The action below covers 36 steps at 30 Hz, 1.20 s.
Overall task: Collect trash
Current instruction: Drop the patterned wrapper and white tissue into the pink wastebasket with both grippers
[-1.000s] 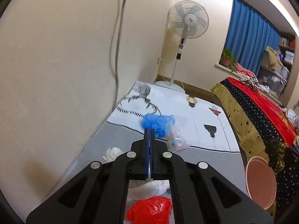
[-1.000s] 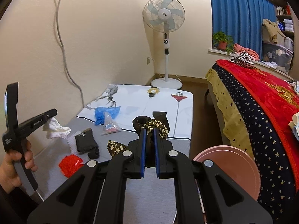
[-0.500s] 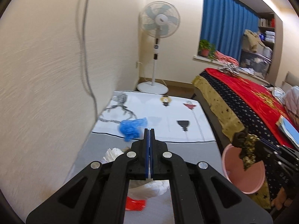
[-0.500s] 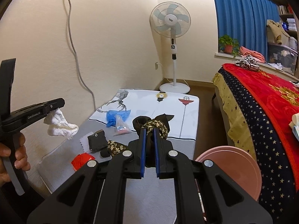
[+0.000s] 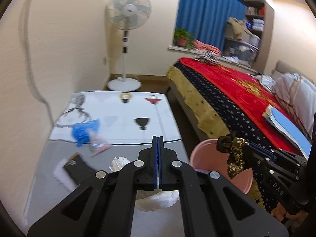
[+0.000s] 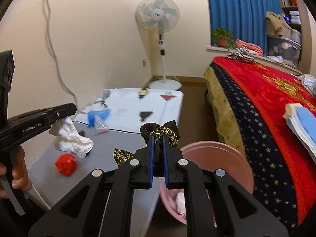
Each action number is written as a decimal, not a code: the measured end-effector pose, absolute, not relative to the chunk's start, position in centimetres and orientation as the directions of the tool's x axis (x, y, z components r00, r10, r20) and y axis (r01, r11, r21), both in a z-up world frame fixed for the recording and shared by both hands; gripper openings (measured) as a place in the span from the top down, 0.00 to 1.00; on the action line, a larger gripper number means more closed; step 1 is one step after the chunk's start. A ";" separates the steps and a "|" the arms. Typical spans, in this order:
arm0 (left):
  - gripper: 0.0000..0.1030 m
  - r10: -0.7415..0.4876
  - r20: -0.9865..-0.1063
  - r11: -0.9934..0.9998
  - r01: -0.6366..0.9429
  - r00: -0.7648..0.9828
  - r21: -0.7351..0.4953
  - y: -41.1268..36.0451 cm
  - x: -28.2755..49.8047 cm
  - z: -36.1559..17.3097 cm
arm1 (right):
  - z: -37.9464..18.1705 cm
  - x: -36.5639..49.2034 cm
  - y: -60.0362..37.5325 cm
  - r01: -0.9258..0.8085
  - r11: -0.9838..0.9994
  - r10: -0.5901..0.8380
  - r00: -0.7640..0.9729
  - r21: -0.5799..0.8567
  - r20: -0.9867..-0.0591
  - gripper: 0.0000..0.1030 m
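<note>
My left gripper (image 5: pixel 158 138) is shut on a crumpled white tissue (image 5: pixel 154 199) that hangs under its fingers. In the right wrist view the same tissue (image 6: pixel 71 138) dangles from the left gripper (image 6: pixel 71 109) above the grey table. My right gripper (image 6: pixel 157 138) is shut on a knotted dark cloth with a gold flower print (image 6: pixel 161 131). From the left wrist view that cloth (image 5: pixel 234 152) hangs over the pink bin (image 5: pixel 201 154). The pink bin (image 6: pixel 217 148) stands between table and bed, with white scraps inside.
On the table (image 6: pixel 122 177) lie a red crumpled ball (image 6: pixel 65 164), a blue glove (image 5: pixel 85 131), a clear packet (image 5: pixel 100 146), a black pouch (image 5: pixel 77 167) and a patterned scrap (image 6: pixel 122 155). A bed with a red blanket (image 5: pixel 237 86) is at the right; a standing fan (image 5: pixel 128 15) is in the far corner.
My left gripper has swung right and a little up with the tissue, toward the bin. My right gripper has carried the cloth sideways until it is over the bin.
</note>
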<state>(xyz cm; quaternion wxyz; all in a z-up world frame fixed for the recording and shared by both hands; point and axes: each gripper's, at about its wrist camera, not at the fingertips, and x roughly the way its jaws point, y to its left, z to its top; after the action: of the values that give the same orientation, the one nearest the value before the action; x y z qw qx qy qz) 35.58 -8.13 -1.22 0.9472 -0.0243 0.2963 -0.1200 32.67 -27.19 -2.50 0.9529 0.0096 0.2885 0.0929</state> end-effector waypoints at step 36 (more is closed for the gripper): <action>0.08 -0.260 -0.710 0.937 0.348 0.655 -0.021 -25.0 44.1 -11.3 | -8.9 38.4 -40.3 0.186 0.982 -0.098 0.692 0.046 -0.715 0.31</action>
<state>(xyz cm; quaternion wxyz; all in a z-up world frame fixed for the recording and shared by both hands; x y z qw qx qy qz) 44.06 -24.98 -11.29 0.9078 0.0583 0.3801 -0.1675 38.39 -40.29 -8.90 0.9181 0.0573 0.3846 -0.0772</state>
